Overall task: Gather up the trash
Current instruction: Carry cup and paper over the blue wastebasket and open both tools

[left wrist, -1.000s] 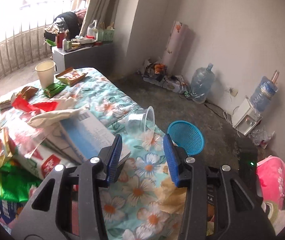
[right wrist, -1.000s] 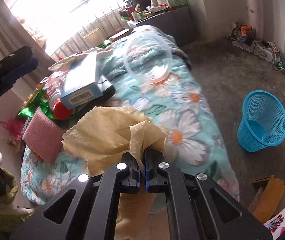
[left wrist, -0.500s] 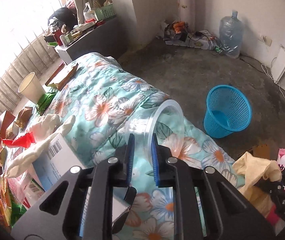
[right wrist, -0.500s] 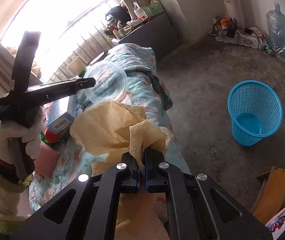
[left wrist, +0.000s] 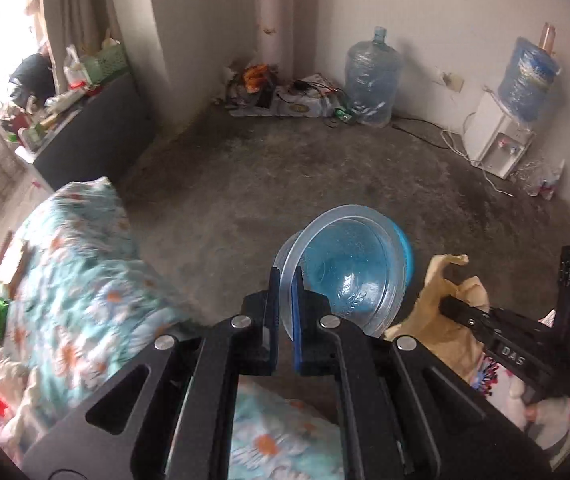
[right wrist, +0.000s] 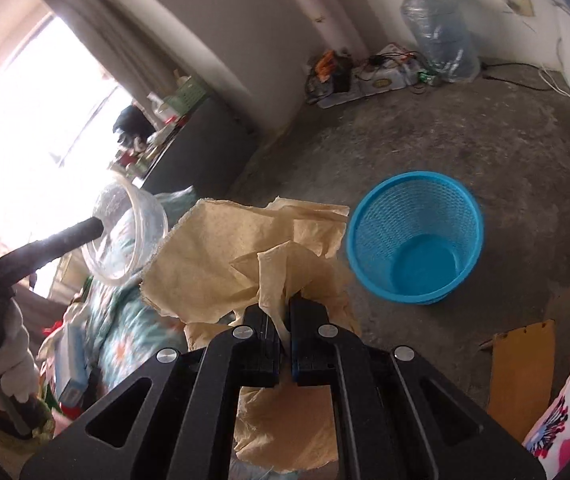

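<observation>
Concrete floor (right wrist: 485, 152), blue basket (right wrist: 415, 240)

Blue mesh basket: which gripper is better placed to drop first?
Right, probably. The right gripper, pinching crumpled tan paper, sits beside the blue mesh basket; the left gripper's clear plastic cup hangs farther off.

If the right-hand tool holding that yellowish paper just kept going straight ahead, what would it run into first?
Probably the bare concrete floor, beside the blue basket. The right tool, shut on the crumpled paper, points slightly left of the basket, so it may miss the rim. Depth is hard to judge through this lens.
</observation>
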{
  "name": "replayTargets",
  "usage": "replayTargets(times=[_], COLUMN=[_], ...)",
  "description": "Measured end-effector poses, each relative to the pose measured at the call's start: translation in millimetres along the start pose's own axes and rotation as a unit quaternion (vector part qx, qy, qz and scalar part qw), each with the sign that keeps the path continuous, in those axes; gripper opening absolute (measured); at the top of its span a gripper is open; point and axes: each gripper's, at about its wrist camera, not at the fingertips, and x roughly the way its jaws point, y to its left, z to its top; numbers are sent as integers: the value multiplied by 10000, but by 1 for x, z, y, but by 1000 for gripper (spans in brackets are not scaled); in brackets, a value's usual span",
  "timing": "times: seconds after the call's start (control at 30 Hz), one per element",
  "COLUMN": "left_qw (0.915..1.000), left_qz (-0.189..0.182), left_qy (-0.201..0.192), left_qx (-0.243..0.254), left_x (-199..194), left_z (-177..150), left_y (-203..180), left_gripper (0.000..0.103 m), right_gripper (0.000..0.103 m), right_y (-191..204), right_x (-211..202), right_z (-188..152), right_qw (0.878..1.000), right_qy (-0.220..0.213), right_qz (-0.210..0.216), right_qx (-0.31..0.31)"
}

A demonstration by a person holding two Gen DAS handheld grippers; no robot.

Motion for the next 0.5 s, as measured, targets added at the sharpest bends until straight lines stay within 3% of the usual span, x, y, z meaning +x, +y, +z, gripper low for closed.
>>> replayTargets(times=[0.2,0.43,0.47,0.5], left_qw=[9961,9864,9851,9842], left_qz=[-242,-10,-24,-26], left_qy=[799,1629,1702,1759], left_qx=[299,240,231,221], left_x=[114,228,241,251], left_z=[27,38,39,40], left_y=[-49,-70,-73,-75], left_gripper=[4,4,4,4], right_gripper=[4,8,10,23], right_y=[-72,-130,-136,-140], right_x=[64,145,157,170], right_z=[44,83,88,91], right_qw=[9935,9796,9783,9767], right_qy=[166,752,876,1036], right_qz=[-296,-448,-495,-540], right_qx=[1084,1808,1811,1799])
